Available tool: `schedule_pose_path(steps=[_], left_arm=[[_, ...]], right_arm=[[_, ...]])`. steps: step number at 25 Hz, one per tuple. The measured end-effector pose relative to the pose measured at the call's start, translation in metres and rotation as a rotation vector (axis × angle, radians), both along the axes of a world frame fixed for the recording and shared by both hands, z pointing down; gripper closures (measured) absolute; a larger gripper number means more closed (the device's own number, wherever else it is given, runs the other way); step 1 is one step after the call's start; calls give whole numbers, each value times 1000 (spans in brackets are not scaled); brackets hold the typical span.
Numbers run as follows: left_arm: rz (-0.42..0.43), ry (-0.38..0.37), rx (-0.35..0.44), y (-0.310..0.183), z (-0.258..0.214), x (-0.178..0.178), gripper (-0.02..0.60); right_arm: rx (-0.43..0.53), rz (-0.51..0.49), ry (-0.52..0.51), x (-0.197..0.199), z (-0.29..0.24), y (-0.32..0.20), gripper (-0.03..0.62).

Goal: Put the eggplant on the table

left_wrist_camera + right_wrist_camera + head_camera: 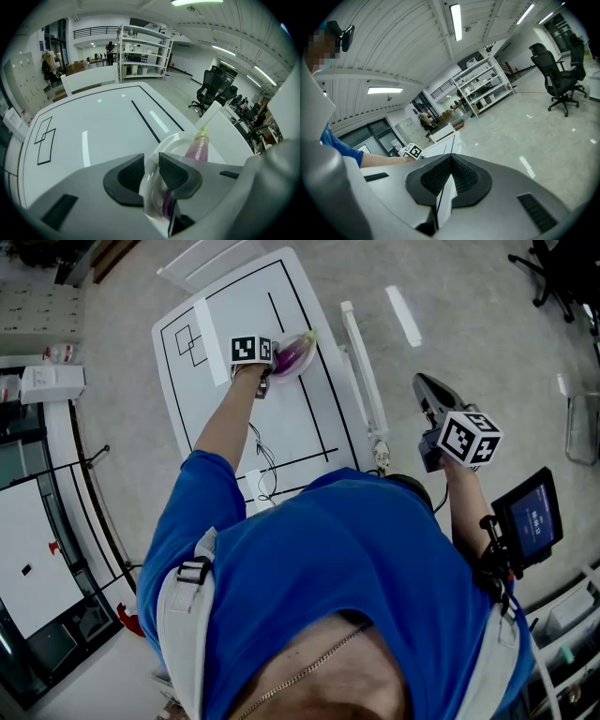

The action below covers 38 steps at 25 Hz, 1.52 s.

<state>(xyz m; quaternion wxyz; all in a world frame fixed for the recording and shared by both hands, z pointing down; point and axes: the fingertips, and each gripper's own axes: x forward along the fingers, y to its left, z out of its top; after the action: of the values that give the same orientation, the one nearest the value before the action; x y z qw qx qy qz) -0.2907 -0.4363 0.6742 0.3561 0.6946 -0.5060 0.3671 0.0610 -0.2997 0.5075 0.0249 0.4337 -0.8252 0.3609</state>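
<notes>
One tool counts: our left tool (151,162) clamps a clear dish (173,139) by its rim near the bench's (93,126) right edge. The eggplant (199,149) lies lengthwise beyond the jaws, stem outward. Our right tool (449,180) is closed and empty.

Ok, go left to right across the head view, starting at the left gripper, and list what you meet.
The left gripper, eggplant in its clear dish, long white bar, right gripper, small lit screen.
</notes>
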Motion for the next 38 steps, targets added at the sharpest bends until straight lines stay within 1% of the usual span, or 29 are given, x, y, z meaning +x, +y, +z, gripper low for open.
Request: schedule_pose_path(steps=[10,17,24,30,32,36,38], left_arm=[[2,-5,11,-3,-1,1,477],[-2,15,44,-7,-8,1,477],[-25,32,78,-7,-18,-2,479],[-65,66,121,-5,-25,-5,480],[-85,75,136,-3,-26,-7,503],[-124,99,164,5,-27,-8,529],[-142,108,188,8,-30,-9,557]], right_arm=[[-1,3,0,2,2,1,602],[1,-5,0,-1,1,1,602],[18,-14,-2,-3,-3,-3,602],[35,-25,-2,-5,-5,-5,602],[42,-30,-3,-6,-5,-5,602],[56,-43,-7,-11,-7,-6,602],[62,-52,-10,-13,-7,-6,602]])
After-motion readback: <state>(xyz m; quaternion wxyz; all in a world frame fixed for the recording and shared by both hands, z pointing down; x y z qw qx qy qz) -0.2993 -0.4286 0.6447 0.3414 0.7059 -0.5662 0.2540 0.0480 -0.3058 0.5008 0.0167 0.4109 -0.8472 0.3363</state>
